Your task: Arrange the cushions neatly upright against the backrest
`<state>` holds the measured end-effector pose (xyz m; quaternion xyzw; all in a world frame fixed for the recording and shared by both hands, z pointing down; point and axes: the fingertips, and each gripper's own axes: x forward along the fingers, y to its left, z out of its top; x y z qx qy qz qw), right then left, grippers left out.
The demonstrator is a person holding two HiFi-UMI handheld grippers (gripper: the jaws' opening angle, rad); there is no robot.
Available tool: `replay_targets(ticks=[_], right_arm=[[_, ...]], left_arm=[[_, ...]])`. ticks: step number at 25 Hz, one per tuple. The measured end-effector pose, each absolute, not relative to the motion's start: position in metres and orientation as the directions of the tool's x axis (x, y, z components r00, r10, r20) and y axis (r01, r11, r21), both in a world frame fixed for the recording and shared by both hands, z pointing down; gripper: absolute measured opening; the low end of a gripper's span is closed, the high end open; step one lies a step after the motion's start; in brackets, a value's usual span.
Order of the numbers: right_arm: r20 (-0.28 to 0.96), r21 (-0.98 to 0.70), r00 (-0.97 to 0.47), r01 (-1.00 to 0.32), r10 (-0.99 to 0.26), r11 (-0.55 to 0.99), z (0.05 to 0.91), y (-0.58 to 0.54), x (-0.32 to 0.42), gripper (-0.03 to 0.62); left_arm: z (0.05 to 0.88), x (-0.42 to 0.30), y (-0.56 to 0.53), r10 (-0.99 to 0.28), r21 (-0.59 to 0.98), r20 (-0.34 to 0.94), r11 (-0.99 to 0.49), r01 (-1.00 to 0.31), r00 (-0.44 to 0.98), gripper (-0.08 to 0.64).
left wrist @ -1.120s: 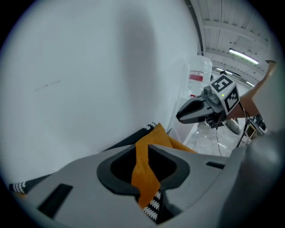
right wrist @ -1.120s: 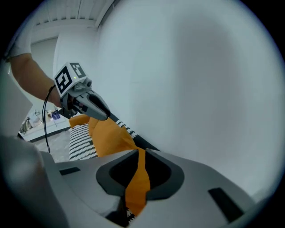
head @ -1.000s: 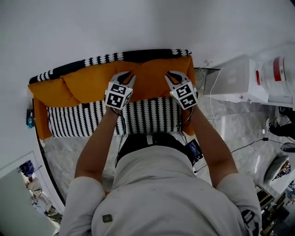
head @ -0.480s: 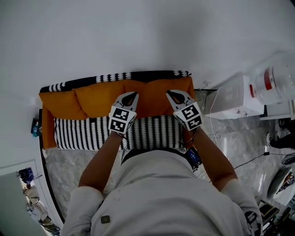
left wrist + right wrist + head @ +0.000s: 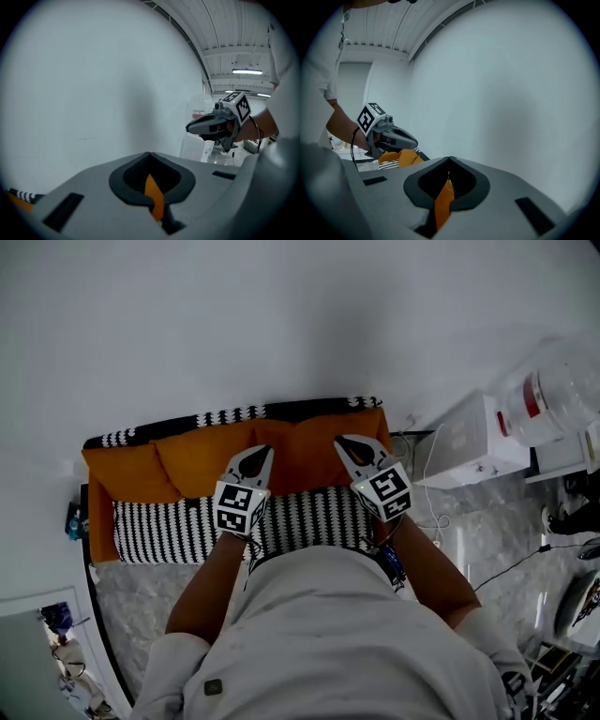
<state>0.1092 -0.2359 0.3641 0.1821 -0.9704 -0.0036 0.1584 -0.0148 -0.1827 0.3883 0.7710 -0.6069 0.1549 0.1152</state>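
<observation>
Three orange cushions lean in a row against the black-and-white backrest (image 5: 234,414) of a small sofa. My left gripper (image 5: 260,451) and right gripper (image 5: 342,441) both sit at the top edge of the right cushion (image 5: 305,454), one at each side of it. Each is shut on a pinch of orange fabric, seen between the jaws in the left gripper view (image 5: 153,200) and the right gripper view (image 5: 443,201). The middle cushion (image 5: 197,460) and the left cushion (image 5: 117,470) lie untouched. Each gripper camera shows the other gripper (image 5: 199,126) (image 5: 408,139).
The striped sofa seat (image 5: 169,526) lies in front of the cushions. A white wall rises right behind the backrest. To the right are a white box (image 5: 464,442), a clear jug with a red label (image 5: 544,395), and cables on the marble floor (image 5: 506,540).
Both grippers have closed their jaws on the right cushion's top edge. The head view has drawn back, so the sofa looks smaller and lower.
</observation>
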Motion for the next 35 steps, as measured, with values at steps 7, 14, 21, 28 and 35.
replay_targets(ticks=[7,14,21,28,35], right_arm=[[0.287,0.069,-0.869,-0.400,-0.402,0.914,0.353,-0.211,0.094,0.026],[0.301,0.061,-0.841,-0.454,-0.450,0.889,0.361,-0.180,0.089,0.026],[0.298,0.069,-0.831,-0.472,-0.470,0.879,0.360,-0.150,0.115,0.026],[0.283,0.076,-0.833,-0.475,-0.476,0.877,0.358,-0.117,0.165,0.026],[0.268,0.065,-0.845,-0.464,-0.463,0.884,0.360,-0.068,0.238,0.025]], left_arm=[[0.368,-0.024,-0.164,-0.895,0.009,0.329,-0.315,-0.949,0.301,0.009],[0.382,-0.039,-0.143,-0.873,0.002,0.336,-0.374,-0.928,0.353,0.009],[0.382,-0.019,-0.117,-0.862,0.004,0.339,-0.400,-0.916,0.378,0.009],[0.381,0.023,-0.092,-0.865,-0.006,0.347,-0.387,-0.922,0.361,0.009],[0.375,0.104,-0.049,-0.877,-0.017,0.321,-0.382,-0.924,0.357,0.009]])
